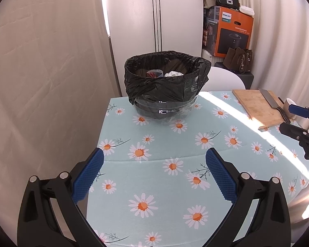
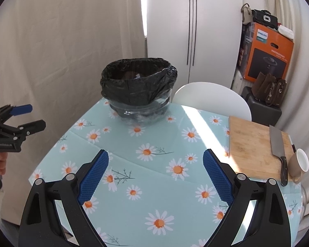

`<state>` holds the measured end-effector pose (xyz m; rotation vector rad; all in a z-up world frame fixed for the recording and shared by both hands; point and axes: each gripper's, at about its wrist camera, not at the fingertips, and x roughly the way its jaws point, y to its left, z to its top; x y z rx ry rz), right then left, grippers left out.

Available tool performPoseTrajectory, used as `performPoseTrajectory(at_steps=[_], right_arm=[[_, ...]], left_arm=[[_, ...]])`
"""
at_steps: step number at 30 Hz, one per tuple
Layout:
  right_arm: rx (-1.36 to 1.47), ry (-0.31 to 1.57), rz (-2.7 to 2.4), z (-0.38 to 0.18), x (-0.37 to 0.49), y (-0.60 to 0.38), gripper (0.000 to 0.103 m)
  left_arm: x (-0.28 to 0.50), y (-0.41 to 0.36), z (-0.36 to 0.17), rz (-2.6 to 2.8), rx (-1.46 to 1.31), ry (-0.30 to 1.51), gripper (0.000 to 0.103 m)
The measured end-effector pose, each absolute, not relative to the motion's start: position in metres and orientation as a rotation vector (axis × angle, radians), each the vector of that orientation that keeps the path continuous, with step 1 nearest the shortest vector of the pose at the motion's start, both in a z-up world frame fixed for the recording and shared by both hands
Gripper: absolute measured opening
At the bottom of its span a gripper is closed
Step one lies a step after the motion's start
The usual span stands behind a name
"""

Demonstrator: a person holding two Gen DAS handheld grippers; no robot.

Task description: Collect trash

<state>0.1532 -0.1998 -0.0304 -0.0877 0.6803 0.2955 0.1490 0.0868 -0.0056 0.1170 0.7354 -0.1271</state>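
The table [image 1: 158, 175], covered by a pale blue cloth printed with daisies, fills the space beneath and ahead of both claws. Behind it hang cream curtains [image 1: 47, 61], and a white cupboard [image 2: 193, 30] stands straight ahead past the table's far edge. To the right beyond the table sit an orange Philips box [image 2: 267, 51] and a brown handbag [image 2: 269, 90], with a white chair [image 2: 212, 96] tucked in front of them.

Directly ahead of the left gripper [image 1: 154, 173], near the far edge, stands the bin [image 1: 166, 86]: a clear tub lined with a black bag folded over its rim. Crumpled white paper [image 1: 173, 73] and a coloured wrapper [image 1: 154, 74] lie inside it. From the right gripper [image 2: 155, 175] the bin lies ahead and slightly left.

A wooden cutting board [image 2: 255, 150] lies on the table just right of the right gripper, a cleaver [image 2: 277, 144] resting on it, and a beige mug [image 2: 298, 162] touching the board's right edge.

Both claws are spread wide, blue pads [image 1: 88, 175] well apart, holding nothing and touching nothing; each hovers above bare cloth.
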Motion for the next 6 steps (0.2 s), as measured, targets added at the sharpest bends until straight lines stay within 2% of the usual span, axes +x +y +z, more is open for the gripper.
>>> performPoseTrajectory(at_steps=[6], right_arm=[[-0.077,0.678,0.301,-0.0354,0.161,-0.2021,0.089]], left_arm=[[0.1501,0.0783,-0.0052,-0.146,0.152,0.714,0.097]])
